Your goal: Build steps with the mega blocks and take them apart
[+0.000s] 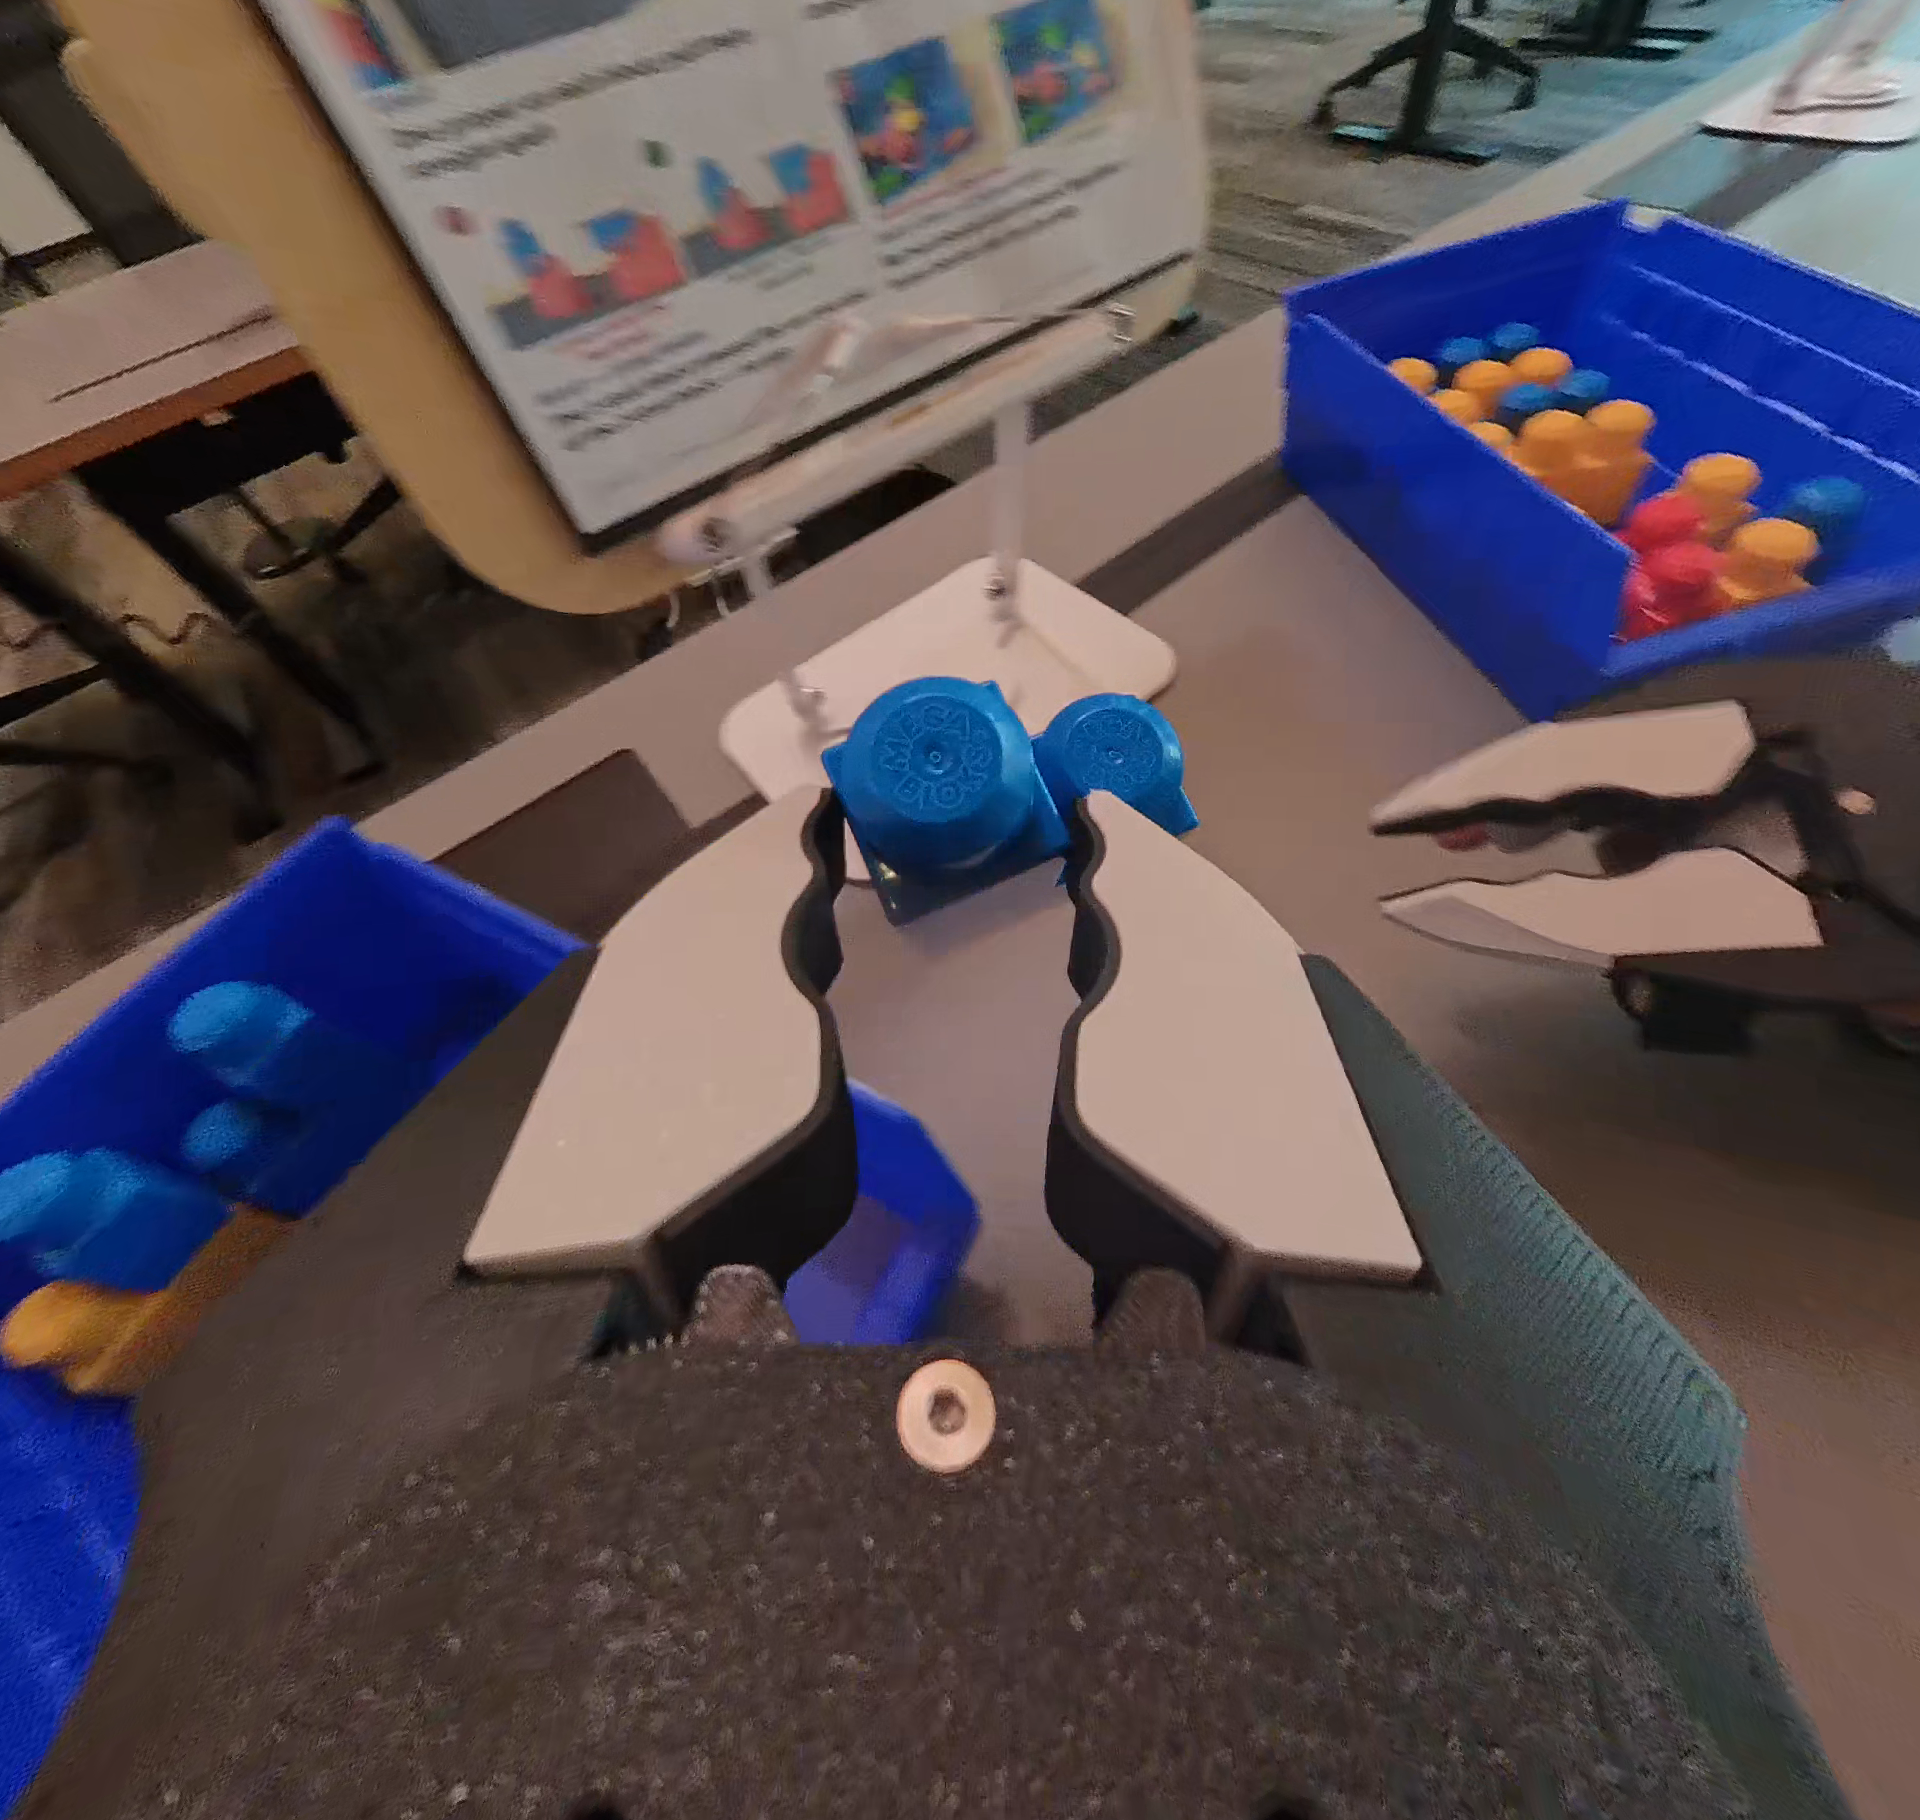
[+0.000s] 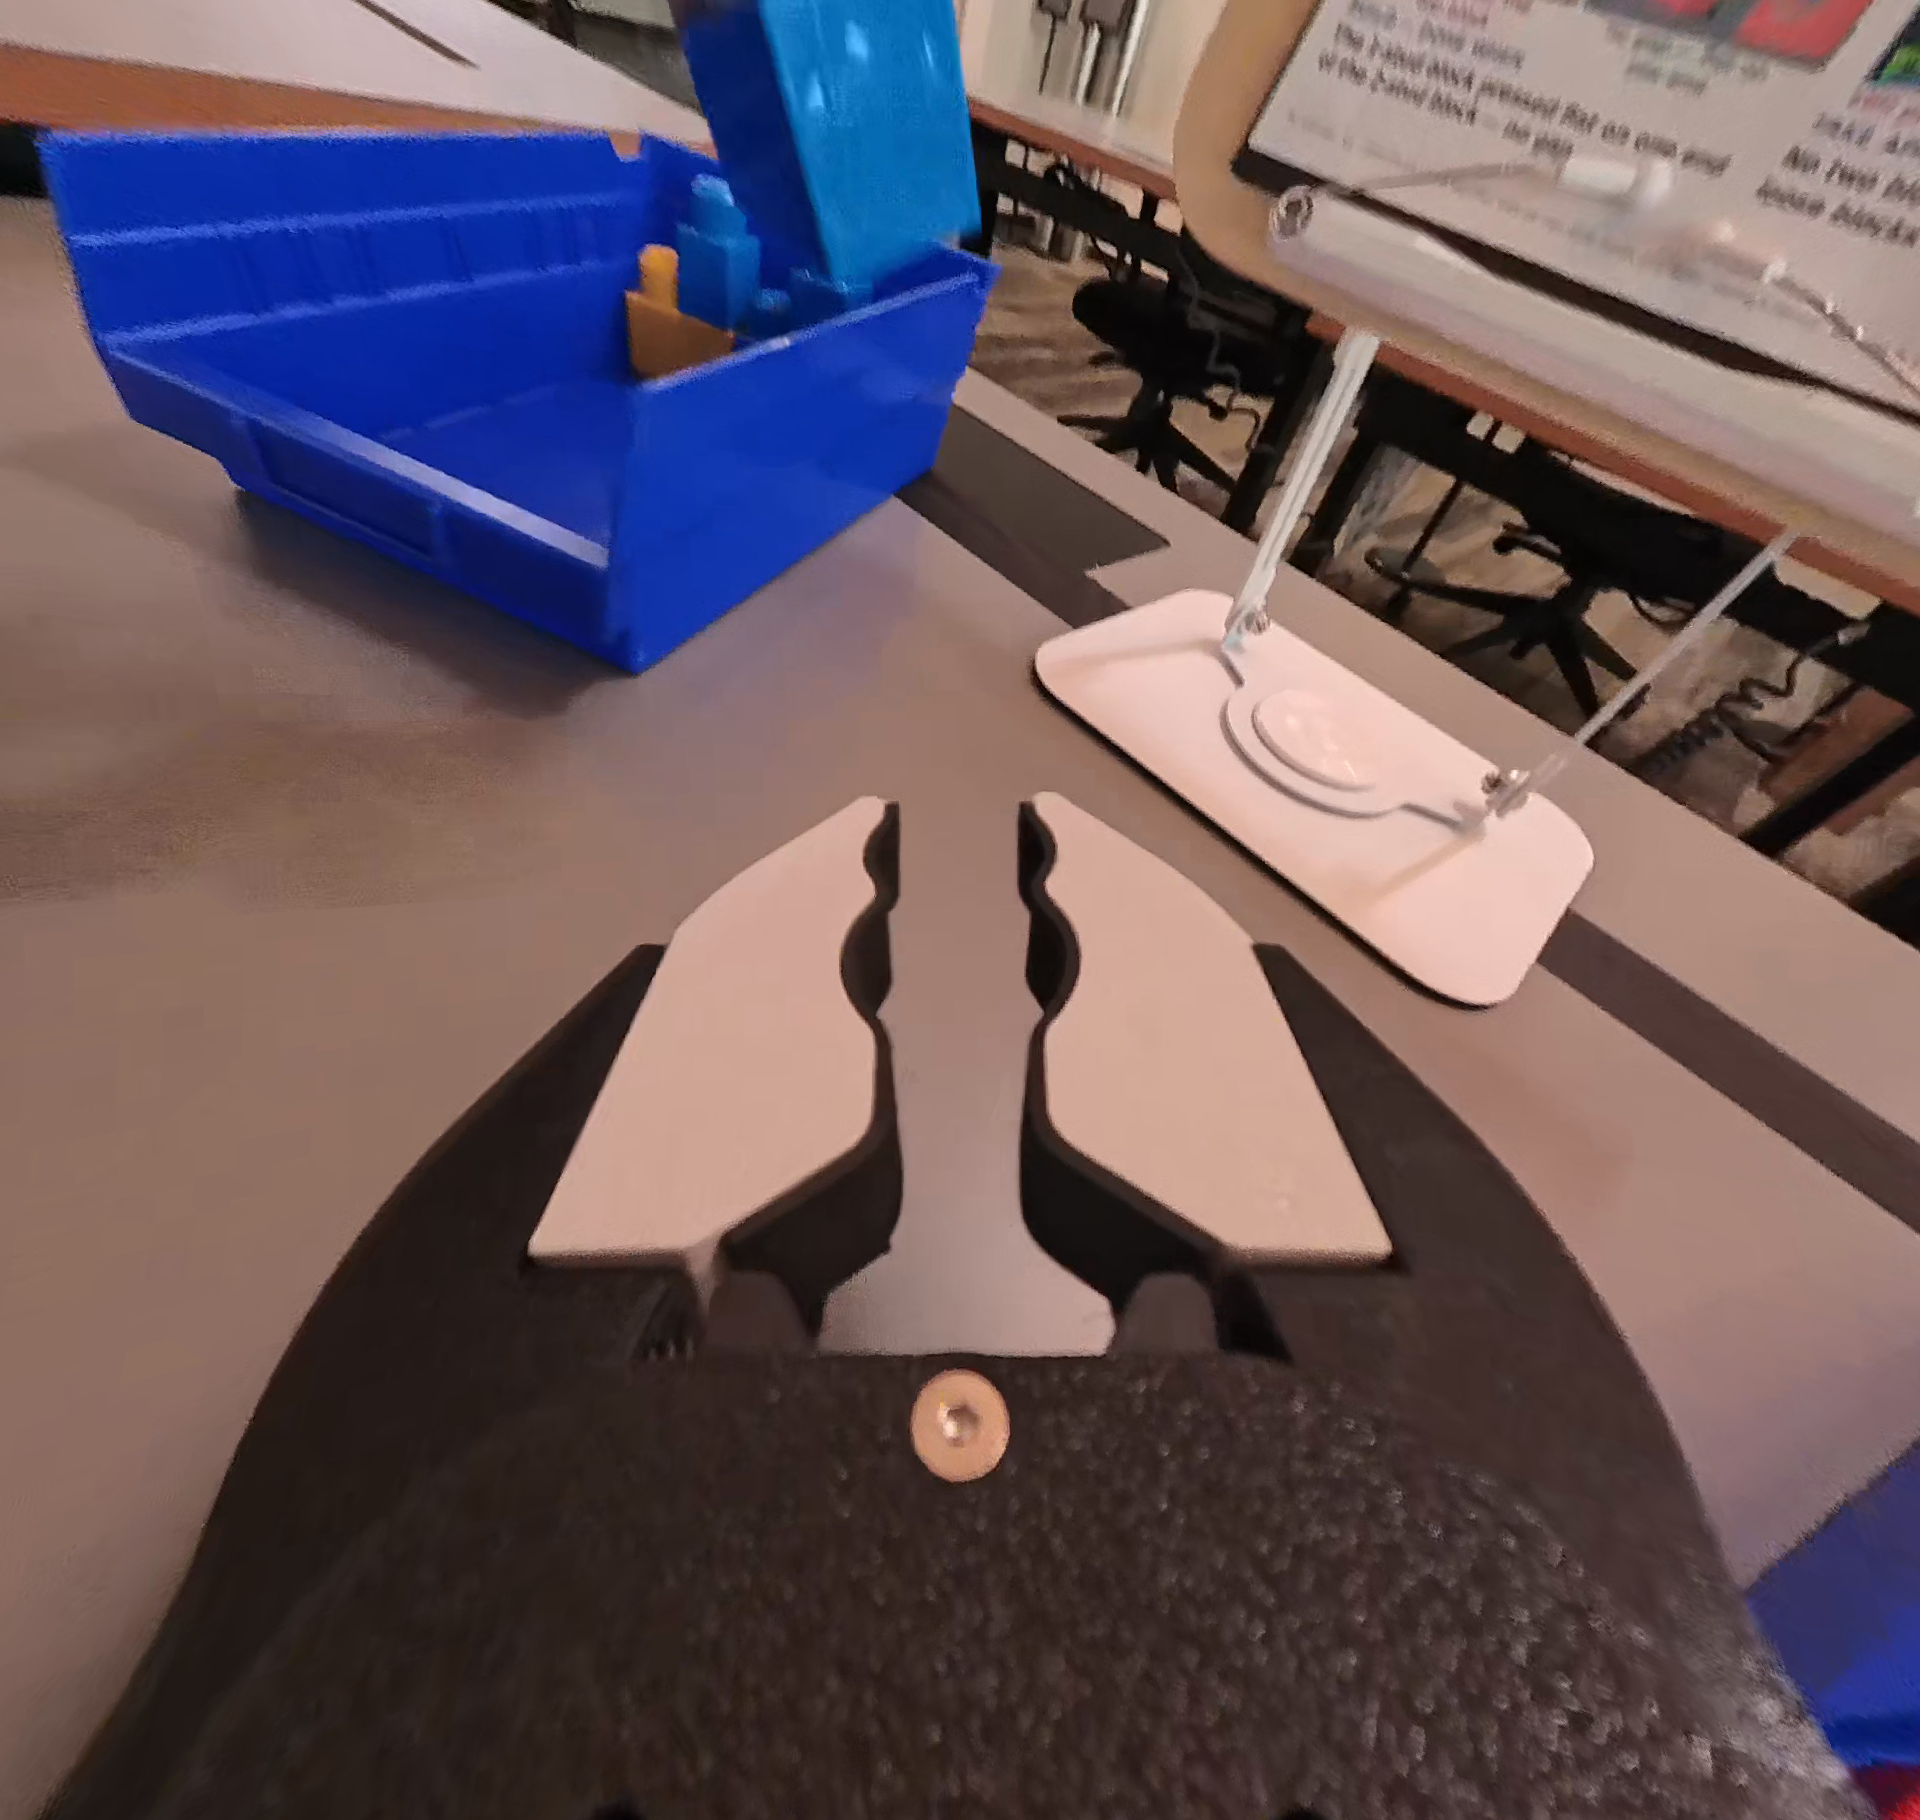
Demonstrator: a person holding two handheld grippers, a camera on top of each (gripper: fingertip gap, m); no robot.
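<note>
My left gripper point(image 1: 951, 825) is shut on a blue two-stud mega block point(image 1: 935, 773), held by its sides at the fingertips, above the grey table point(image 1: 1299, 1199). In the right wrist view the same block point(image 2: 862, 108) hangs tilted over the near corner of a blue bin point(image 2: 520, 482). My right gripper point(image 2: 958, 820) is empty, its fingers a narrow gap apart, low over bare table. It also shows in the left wrist view point(image 1: 1387, 861), to the right of the block.
The left blue bin point(image 1: 312, 939) holds blue and orange blocks. A second blue bin point(image 1: 1455, 482) at the back right holds orange, blue and red blocks. An instruction sheet stands on a white base point(image 1: 1039, 648) point(image 2: 1299, 783) near the table's far edge.
</note>
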